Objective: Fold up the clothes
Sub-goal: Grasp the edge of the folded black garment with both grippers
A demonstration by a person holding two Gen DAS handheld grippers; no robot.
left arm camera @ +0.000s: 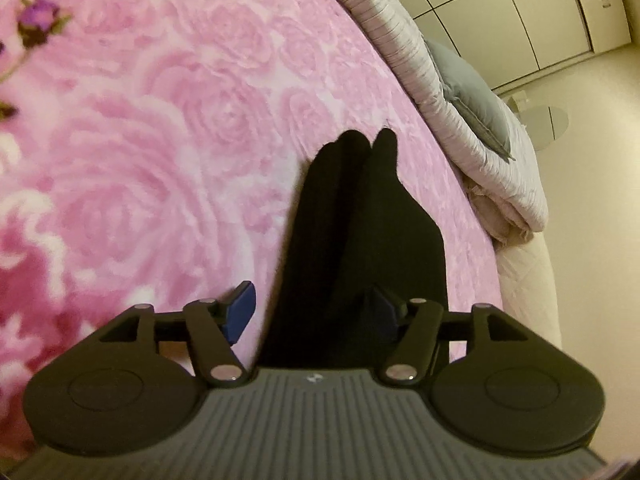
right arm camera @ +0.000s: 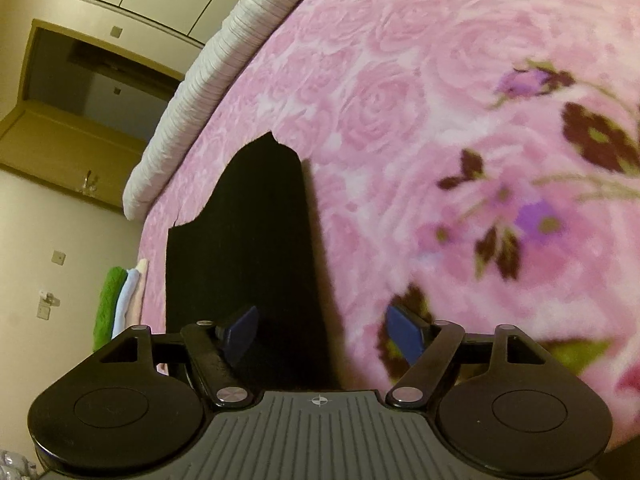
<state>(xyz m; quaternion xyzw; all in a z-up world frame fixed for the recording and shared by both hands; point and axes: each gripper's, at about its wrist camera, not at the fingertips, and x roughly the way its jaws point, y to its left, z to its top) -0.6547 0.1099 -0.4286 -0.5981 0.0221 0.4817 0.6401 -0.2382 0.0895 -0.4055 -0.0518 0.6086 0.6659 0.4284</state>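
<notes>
A black garment (left arm camera: pixel 360 232) lies flat on a pink rose-patterned blanket (left arm camera: pixel 180 100), its two narrow leg ends pointing away. My left gripper (left arm camera: pixel 312 312) is open, its blue pads straddling the garment's near end just above the cloth. In the right wrist view the same black garment (right arm camera: pixel 248 240) lies on the blanket (right arm camera: pixel 400 100). My right gripper (right arm camera: pixel 324 338) is open, its left pad over the garment's edge and its right pad over the bare blanket. Neither gripper holds anything.
A folded white quilt (left arm camera: pixel 460 92) with a grey-blue pillow (left arm camera: pixel 472 88) lies along the bed's far edge. Green, blue and cream folded cloths (right arm camera: pixel 120 304) are stacked at the bed's edge. Wardrobe doors (left arm camera: pixel 540 12) and a doorway (right arm camera: pixel 92 92) stand beyond.
</notes>
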